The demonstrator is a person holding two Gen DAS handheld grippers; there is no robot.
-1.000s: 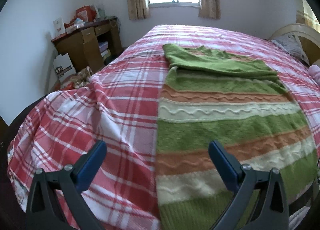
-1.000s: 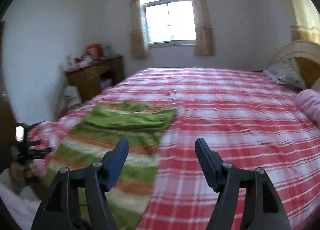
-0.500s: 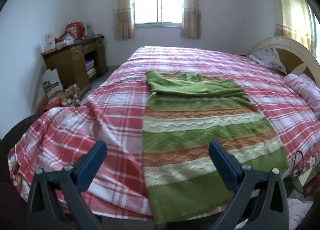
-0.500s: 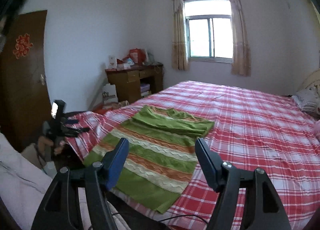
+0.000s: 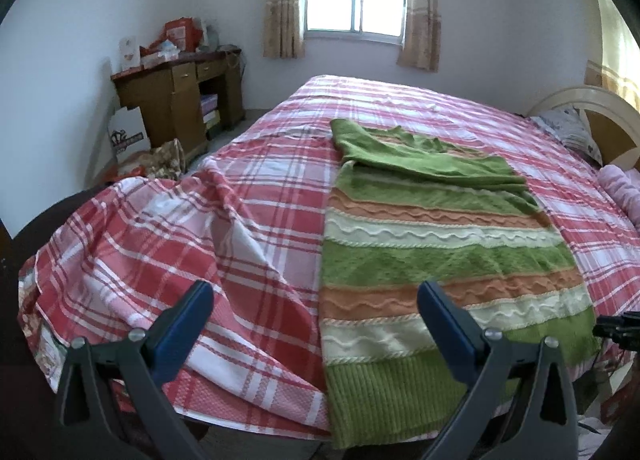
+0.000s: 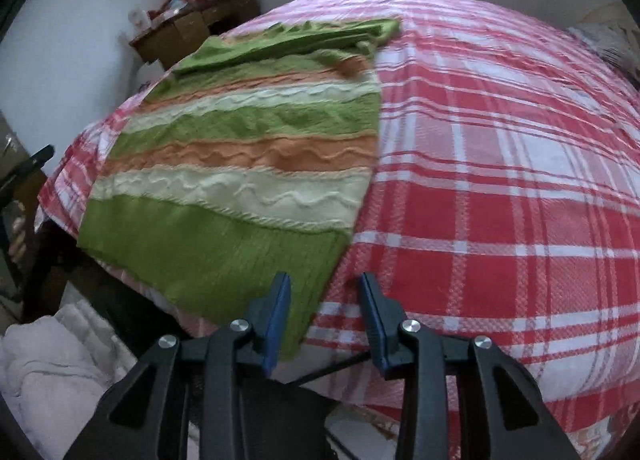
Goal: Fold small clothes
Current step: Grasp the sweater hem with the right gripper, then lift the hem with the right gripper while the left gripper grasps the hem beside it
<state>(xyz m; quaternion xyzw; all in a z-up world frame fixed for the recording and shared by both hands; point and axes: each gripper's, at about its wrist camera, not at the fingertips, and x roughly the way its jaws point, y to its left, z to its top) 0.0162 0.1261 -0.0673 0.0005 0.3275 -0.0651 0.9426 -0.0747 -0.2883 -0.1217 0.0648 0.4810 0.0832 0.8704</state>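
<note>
A wide bed (image 5: 420,107) dressed in a red, pink and white plaid cotton sheet (image 5: 248,211) fills the room, its cloth rumpled into folds at the near left corner. A knitted sweater striped in green, orange and cream (image 5: 436,252) lies flat on the sheet near the foot, its ribbed green hem hanging over the near edge and its sleeves folded across the far end. At far right, a patterned grey pillow (image 5: 568,131) rests by the cream headboard (image 5: 576,99).
</note>
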